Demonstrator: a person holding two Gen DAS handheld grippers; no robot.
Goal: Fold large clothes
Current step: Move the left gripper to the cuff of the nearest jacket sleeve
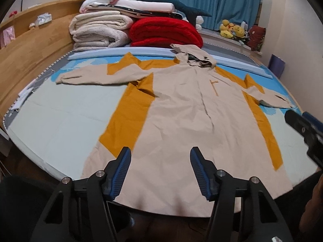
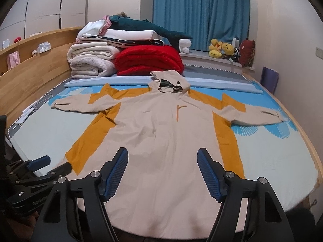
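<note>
A large beige hooded garment [image 1: 181, 125] [image 2: 161, 133] with mustard-yellow side panels lies flat on the bed, face up. Its hood [image 1: 193, 57] [image 2: 168, 80] points toward the far end. Both sleeves are spread out: the left sleeve [image 1: 90, 75] [image 2: 76, 104] and the right sleeve [image 1: 272, 99] [image 2: 256, 117]. My left gripper [image 1: 160, 151] hovers over the lower part near the hem, open, with nothing between its blue pads. My right gripper [image 2: 162, 151] is open above the same lower area, also holding nothing. Each gripper shows at the edge of the other's view: the right gripper [image 1: 302, 127] and the left gripper [image 2: 50, 165].
Folded cream blankets [image 1: 99, 32], a red blanket [image 1: 165, 32] and a teal plush shark [image 2: 149, 27] are stacked at the far end of the bed. A wooden headboard [image 1: 30, 56] runs along the left. Behind are a blue curtain [image 2: 199, 10], plush toys [image 2: 222, 48] and a purple bag [image 2: 268, 78].
</note>
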